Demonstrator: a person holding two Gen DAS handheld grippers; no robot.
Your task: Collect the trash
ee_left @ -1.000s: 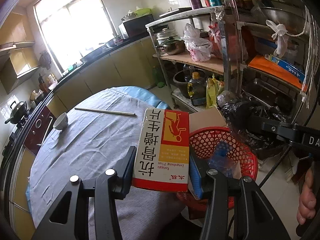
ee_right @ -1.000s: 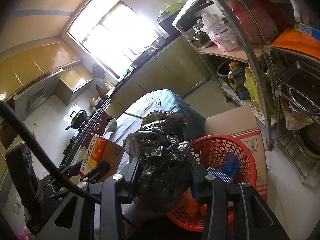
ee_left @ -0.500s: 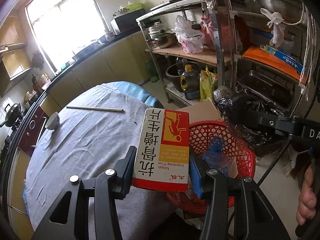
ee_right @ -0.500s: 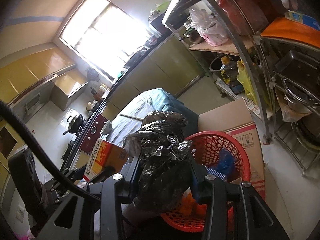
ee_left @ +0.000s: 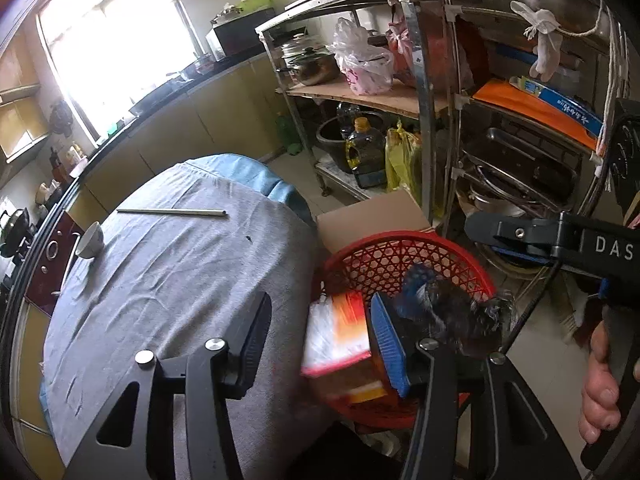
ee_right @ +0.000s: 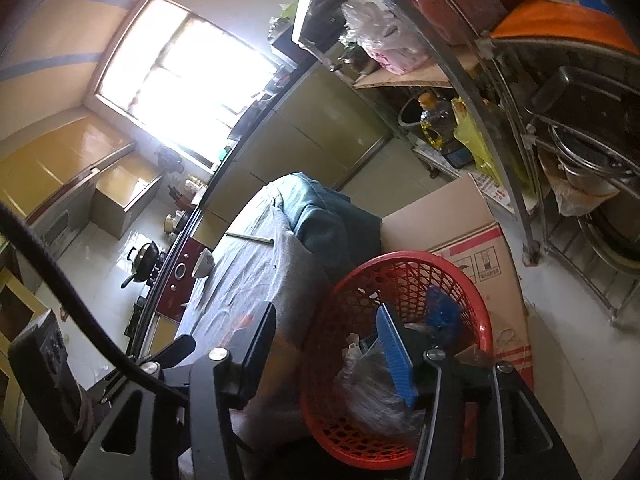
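The red mesh basket (ee_left: 400, 240) (ee_right: 400, 258) stands beside the table, below both grippers. My left gripper (ee_left: 320, 340) is open and its jaws are opening. The red-and-yellow carton (ee_left: 340, 332) is a blur dropping between them into the basket, clear of the left finger (ee_left: 256, 336). A crumpled black plastic bag (ee_left: 460, 316) falls as a blur over the basket. In the right wrist view it lies inside the basket (ee_right: 372, 392). My right gripper (ee_right: 326, 354) (ee_left: 520, 236) is open above the basket, jaws opening, with nothing between them.
A round table with a grey cloth (ee_left: 168, 272) carries a thin rod (ee_left: 172, 212) and a white cup (ee_left: 90, 240). A cardboard box (ee_right: 440, 216) sits behind the basket. A crowded metal rack (ee_left: 436, 92) stands right. A hand (ee_left: 600, 392) grips the right tool.
The left jaws let go of the carton, which now drops toward the basket. The right jaws widened and released the black bag into the basket. Both grippers sank slightly.
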